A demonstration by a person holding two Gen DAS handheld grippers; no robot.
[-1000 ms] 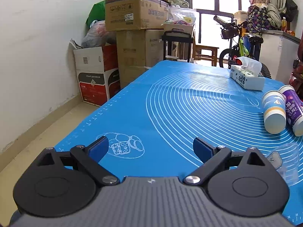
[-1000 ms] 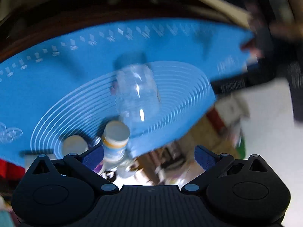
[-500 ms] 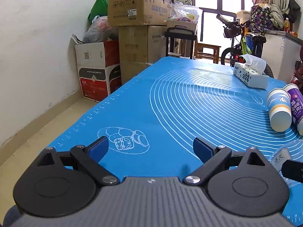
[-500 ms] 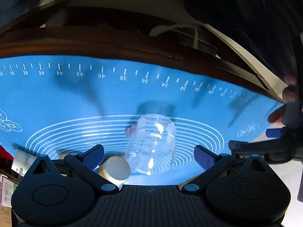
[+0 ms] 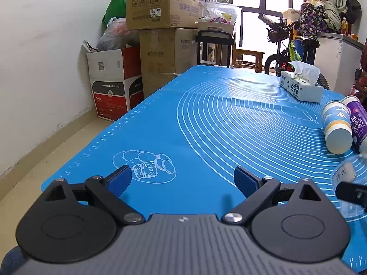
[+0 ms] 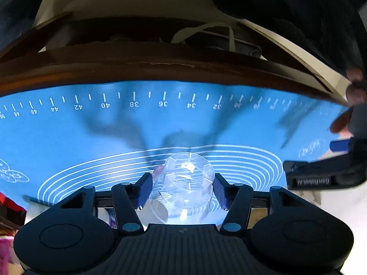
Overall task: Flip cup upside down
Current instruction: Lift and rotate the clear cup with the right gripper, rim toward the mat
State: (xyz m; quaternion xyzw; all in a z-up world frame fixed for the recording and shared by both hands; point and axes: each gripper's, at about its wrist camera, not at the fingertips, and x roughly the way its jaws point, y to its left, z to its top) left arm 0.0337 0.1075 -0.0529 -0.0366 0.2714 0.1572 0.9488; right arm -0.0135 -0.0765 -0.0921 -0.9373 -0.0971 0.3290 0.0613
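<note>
A clear plastic cup [image 6: 183,188] lies between the blue pads of my right gripper [image 6: 182,190], which is turned upside down and shut on it over the blue mat [image 6: 68,133]. The cup's closed base points away from the camera, toward the mat's ruler edge. In the left wrist view the cup [image 5: 348,178] shows at the right edge with a white label, and a black finger of the right gripper crosses it. My left gripper [image 5: 182,180] is open and empty, low over the mat's near edge, left of the cup.
Two bottles lie on the mat at right, a white and blue one [image 5: 336,127] and a purple one [image 5: 357,123]. A tissue pack [image 5: 300,84] sits farther back. Cardboard boxes [image 5: 160,34] and a bicycle [image 5: 289,45] stand beyond the table.
My right gripper has moved in around the cup and closed its jaws on it. The left gripper has stayed open and barely moved.
</note>
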